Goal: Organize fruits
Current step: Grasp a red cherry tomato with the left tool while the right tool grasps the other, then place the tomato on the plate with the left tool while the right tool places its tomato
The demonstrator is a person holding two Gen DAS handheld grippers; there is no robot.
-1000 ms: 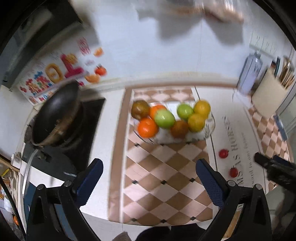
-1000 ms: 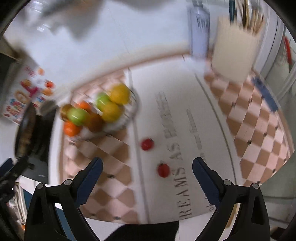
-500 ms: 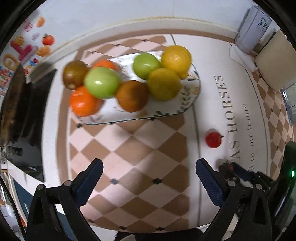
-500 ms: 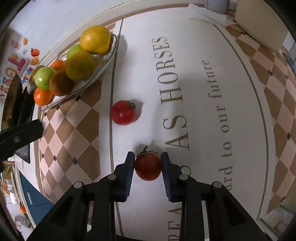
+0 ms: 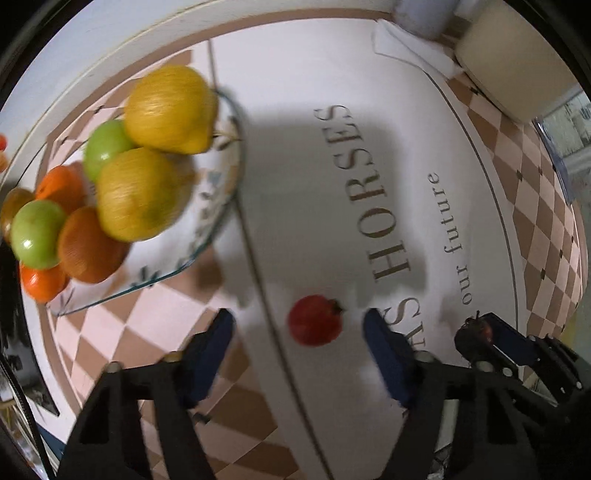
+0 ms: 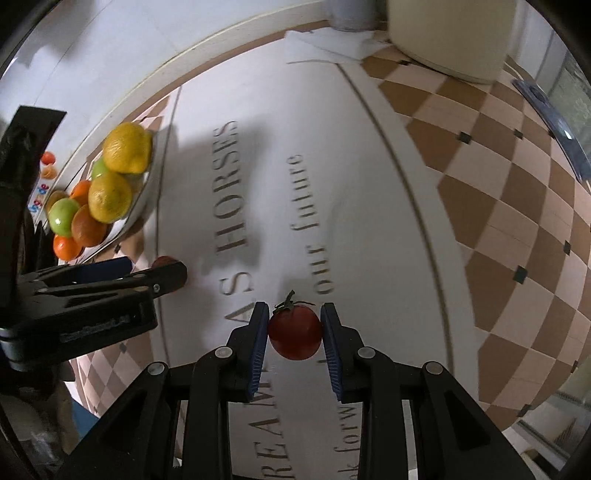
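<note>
My right gripper (image 6: 294, 321) is shut on a red tomato (image 6: 294, 336) with a green stem, just over the white mat. That gripper and tomato also show in the left wrist view (image 5: 480, 332). My left gripper (image 5: 299, 328) is open, its fingers on either side of a second red tomato (image 5: 315, 319) that lies on the mat without touching it. That tomato is mostly hidden behind the left gripper in the right wrist view (image 6: 164, 263). A glass plate (image 5: 218, 206) at the left holds yellow, green and orange fruits.
The mat has white lettering panels and brown checks. A cream container (image 6: 450, 37) and a grey can (image 6: 351, 14) stand at the back right by a folded paper (image 6: 328, 46). A wall runs behind the plate.
My left gripper moved right and down to straddle the second tomato. My right gripper stays shut on its tomato and has lifted it slightly.
</note>
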